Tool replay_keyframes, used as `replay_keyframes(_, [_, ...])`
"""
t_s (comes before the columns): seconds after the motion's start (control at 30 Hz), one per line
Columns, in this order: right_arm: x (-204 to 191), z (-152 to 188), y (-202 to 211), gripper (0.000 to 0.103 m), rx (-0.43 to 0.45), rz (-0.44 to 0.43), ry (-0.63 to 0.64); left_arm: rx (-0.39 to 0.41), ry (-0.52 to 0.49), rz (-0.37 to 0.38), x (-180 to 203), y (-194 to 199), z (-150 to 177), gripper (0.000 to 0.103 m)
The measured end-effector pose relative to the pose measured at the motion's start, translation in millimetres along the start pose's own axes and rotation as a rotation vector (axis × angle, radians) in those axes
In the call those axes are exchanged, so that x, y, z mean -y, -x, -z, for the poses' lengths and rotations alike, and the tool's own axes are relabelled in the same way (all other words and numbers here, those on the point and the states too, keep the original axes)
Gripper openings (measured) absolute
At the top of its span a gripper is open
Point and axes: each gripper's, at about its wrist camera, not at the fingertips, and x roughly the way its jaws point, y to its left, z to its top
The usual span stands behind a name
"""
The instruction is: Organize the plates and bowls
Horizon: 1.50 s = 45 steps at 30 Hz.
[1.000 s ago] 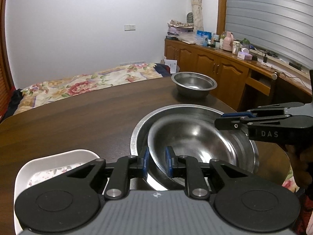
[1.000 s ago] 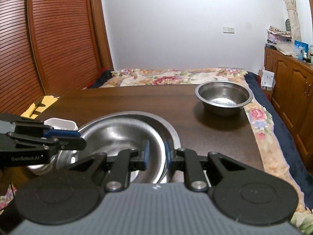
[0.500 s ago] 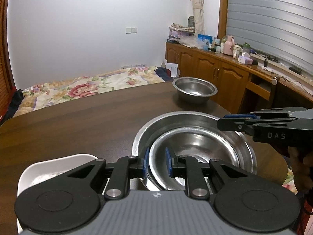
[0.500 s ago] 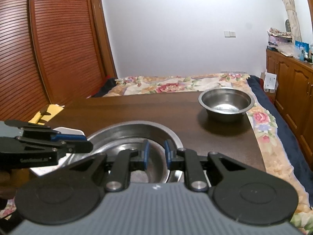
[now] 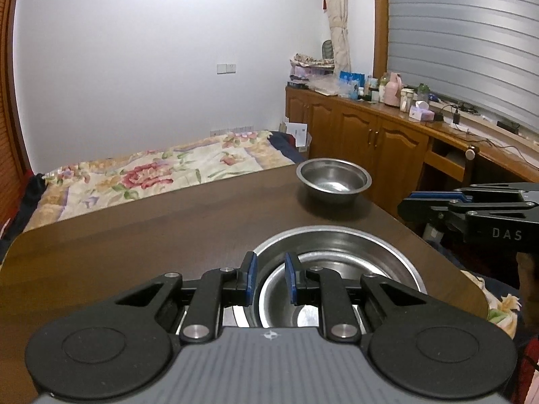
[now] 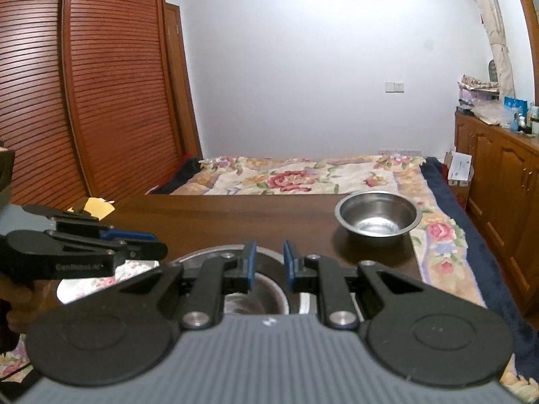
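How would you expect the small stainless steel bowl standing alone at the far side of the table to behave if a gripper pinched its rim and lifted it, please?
The small stainless steel bowl looks thin-walled, so it is probably light and stiff. Its polished, reflective surface suggests the rim may slip in the jaws. Pinched on one side, it would likely tilt. It stands upright on the dark wooden table, so a push should slide it rather than roll it.

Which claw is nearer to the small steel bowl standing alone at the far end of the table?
Right. The right claw faces the small steel bowl across a short bare stretch of table. The left claw is farther back and to the left, over the nested bowls.
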Motion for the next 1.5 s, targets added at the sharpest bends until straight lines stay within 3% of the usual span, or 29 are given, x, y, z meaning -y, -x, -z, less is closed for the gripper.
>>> replay_keyframes(0.37, [16.9,-7.3,9.3,0.02,0.032,0.047,-0.012,0.024,-0.02,0.021,9.0,0.5,-17.9,0.022])
replay_keyframes(0.57, [23.4,-8.6,11.2,0.026,0.039,0.073,-0.013,0.029,-0.021,0.034,12.5,-3.6,-27.1,0.024])
replay_keyframes(0.63, [25.3,-8.4,12.2,0.037,0.044,0.084,-0.015,0.029,-0.025,0.039,13.9,-5.1,-29.8,0.031])
replay_keyframes(0.77, [31.7,-9.8,11.6,0.042,0.046,0.102,-0.018,0.041,-0.037,0.067,18.2,-8.8,-35.7,0.052])
replay_keyframes(0.83, [35.9,-10.2,10.4,0.054,0.052,0.116,-0.019,0.045,-0.047,0.079,21.2,-11.7,-38.6,0.059])
replay_keyframes(0.93, [42.4,-12.5,7.1,0.055,0.046,0.135,-0.007,0.052,-0.052,0.096,23.9,-18.3,-44.1,0.066])
replay_keyframes(1.5, [93.1,-26.8,-53.4,0.055,-0.008,0.199,-0.037,-0.013,-0.014,0.139,12.8,-97.0,-82.9,0.07])
